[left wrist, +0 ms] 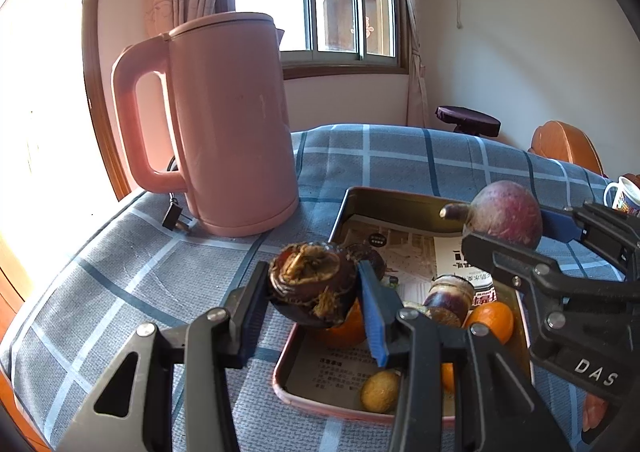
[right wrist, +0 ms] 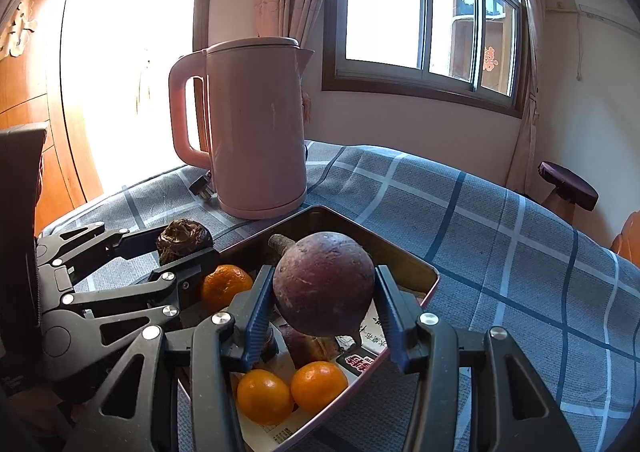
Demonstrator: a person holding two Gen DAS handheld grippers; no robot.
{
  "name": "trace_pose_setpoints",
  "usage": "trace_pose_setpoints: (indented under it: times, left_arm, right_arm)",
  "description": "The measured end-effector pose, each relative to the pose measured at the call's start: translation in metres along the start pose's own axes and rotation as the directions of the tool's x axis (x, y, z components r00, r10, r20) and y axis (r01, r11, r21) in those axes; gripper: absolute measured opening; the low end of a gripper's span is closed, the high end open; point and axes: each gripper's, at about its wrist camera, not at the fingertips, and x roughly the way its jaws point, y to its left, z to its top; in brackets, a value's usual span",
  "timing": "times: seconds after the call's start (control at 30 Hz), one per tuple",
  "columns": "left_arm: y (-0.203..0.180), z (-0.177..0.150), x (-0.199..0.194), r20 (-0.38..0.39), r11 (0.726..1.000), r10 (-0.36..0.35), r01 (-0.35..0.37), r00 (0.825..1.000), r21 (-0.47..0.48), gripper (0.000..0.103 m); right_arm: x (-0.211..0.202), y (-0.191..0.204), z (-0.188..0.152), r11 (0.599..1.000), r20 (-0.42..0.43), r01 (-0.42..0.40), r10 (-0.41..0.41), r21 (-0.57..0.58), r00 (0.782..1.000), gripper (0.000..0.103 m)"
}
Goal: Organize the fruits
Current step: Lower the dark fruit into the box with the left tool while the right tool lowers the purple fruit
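Both full: left gripper (left wrist: 312,292) clamps chestnut (left wrist: 310,284), right gripper (right wrist: 324,312) clamps beet (right wrist: 324,284), lower-centre; lower gently into tray (left wrist: 384,198), then release.

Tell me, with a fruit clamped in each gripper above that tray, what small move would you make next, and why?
Probably lower the right gripper a little and set its round purple fruit into the tray. It hangs right over the tray, above the oranges, so aim for bare paper. The left gripper holds a dark shrivelled fruit at the tray's edge.
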Motion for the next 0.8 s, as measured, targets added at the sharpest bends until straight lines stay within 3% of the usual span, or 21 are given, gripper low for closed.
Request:
trace_pose_setpoints:
  times: [0.8]
  left_arm:
    - [-0.006,-0.011,0.009,-0.043,0.999,-0.020,0.022,0.999,0.049,0.045]
  right_arm:
    - [0.014,0.000,-0.016,0.999,-0.044,-0.011,0.013,0.042,0.999,0.051]
